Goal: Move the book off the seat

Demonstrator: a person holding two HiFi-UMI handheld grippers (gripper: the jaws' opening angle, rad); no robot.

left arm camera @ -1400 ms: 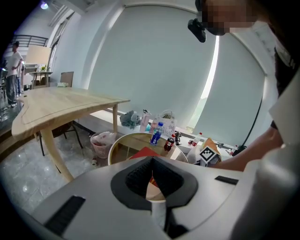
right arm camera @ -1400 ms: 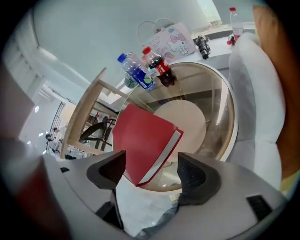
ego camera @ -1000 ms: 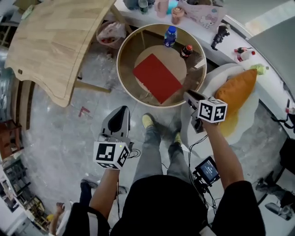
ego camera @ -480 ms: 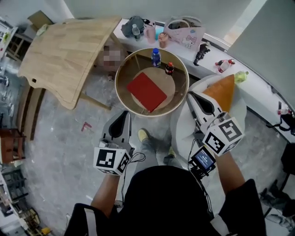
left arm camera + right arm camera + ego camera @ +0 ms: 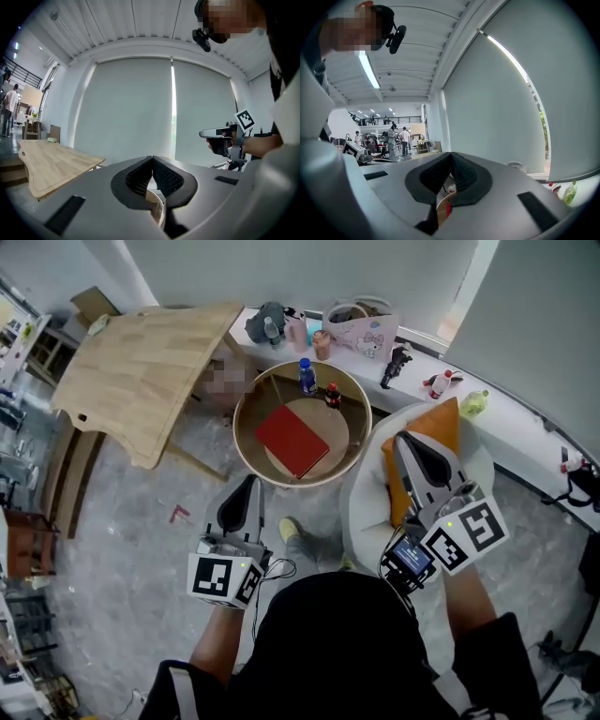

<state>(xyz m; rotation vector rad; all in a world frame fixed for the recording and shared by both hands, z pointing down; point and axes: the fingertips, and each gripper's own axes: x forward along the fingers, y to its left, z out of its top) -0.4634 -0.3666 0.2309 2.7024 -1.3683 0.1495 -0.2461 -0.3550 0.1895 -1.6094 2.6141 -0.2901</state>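
The red book (image 5: 292, 441) lies flat inside the round wooden table (image 5: 246, 442), away from both grippers. To its right stands the white seat (image 5: 367, 512) with an orange cushion (image 5: 441, 432) on it. My left gripper (image 5: 246, 482) hangs in the air short of the round table, jaws shut and empty (image 5: 152, 159). My right gripper (image 5: 400, 440) is over the cushion and points level, jaws shut with nothing between them (image 5: 451, 154). In the left gripper view the right gripper (image 5: 220, 133) shows at the right, held up in a hand.
A blue bottle (image 5: 307, 377) and a dark bottle (image 5: 333, 395) stand at the round table's far rim. A large wooden table (image 5: 141, 371) fills the left. A white ledge (image 5: 525, 418) with a bag (image 5: 361, 329) and bottles runs behind. My shoe (image 5: 289, 531) is on the floor.
Both grippers have risen towards the head camera. The right gripper left the round table's near rim and now hangs over the orange cushion. The book has stayed on the round table.
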